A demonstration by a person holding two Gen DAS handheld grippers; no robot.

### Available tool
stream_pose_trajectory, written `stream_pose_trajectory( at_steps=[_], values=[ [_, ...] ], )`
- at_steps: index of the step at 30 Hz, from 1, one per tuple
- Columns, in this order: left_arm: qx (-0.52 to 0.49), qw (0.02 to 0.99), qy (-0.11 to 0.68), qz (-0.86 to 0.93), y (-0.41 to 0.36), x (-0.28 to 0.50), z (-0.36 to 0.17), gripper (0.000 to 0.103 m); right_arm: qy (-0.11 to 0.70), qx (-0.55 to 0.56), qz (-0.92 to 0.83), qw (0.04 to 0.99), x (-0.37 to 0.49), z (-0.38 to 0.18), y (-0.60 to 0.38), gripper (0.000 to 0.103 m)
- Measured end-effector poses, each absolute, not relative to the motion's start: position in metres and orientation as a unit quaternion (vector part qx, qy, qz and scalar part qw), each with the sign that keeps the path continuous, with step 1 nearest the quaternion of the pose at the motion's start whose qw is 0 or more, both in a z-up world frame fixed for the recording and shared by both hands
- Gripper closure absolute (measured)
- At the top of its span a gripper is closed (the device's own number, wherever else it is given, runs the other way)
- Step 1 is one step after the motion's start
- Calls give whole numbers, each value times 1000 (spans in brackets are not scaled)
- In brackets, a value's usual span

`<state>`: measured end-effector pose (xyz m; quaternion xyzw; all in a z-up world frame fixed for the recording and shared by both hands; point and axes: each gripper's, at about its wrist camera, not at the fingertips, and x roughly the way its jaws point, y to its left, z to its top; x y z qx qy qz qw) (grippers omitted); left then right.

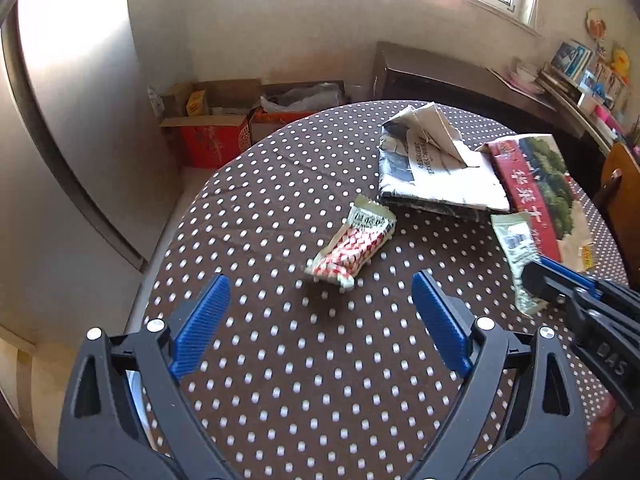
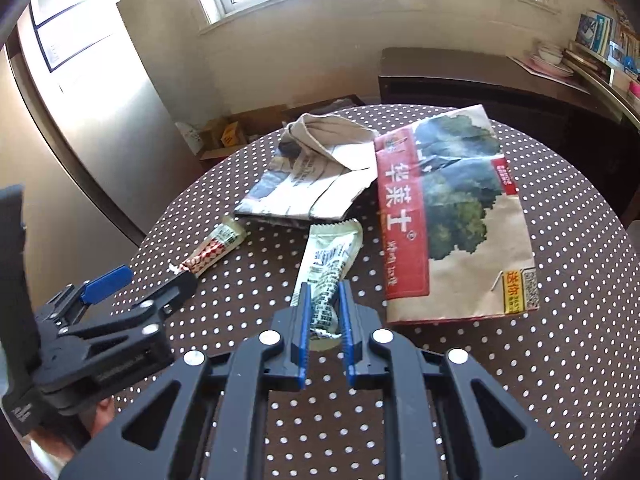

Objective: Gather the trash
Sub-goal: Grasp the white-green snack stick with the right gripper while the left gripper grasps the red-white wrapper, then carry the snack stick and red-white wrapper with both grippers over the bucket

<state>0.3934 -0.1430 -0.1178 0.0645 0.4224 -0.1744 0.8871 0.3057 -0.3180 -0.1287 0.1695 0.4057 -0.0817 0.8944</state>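
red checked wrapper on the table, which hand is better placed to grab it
Left: its tongs stand open just short of the red checked wrapper, nothing between them. The right tongs are already shut on the pale green wrapper.

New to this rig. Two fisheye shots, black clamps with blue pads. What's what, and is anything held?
There is no robot arm here: a person holds a two-finger tool in each hand, and each tool carries a fisheye camera that looks forward along its fingers.

The left wrist view shows the left tool with its blue pads wide apart and nothing between them. A red-and-white snack wrapper lies just ahead of it on the brown polka-dot tablecloth.

The right wrist view shows the right tool shut on the near end of a pale green wrapper, whose far end stretches away over the cloth. The left tool appears at that picture's left edge.

Also on the table are a folded newspaper and a flat paper bag with a red stripe and a tree picture, both untouched.
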Motion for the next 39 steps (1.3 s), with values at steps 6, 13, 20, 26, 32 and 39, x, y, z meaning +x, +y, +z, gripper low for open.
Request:
stream_pose_trajectory(
  at_steps=[6,13,20,26,32,39],
  values=[
    [70,879,429,-196,-158,413,-134,72,410,181,-94,889,312,-134,-324,89],
    [69,880,429,-195,-141,405,-133,77,407,180,-92,891,312,-131,-319,89],
    [53,888,423,-171,-111,387,-128,77,398,177,-74,897,308,-120,-302,89],
    [41,893,422,-152,-78,366,-126,77,402,169,-38,899,306,-118,-267,89],
    [24,900,421,-108,-29,347,-127,77,411,147,5,900,306,-116,-217,89],
    [-1,905,421,-64,35,321,-129,77,419,111,61,899,308,-113,-142,89]
  ],
)
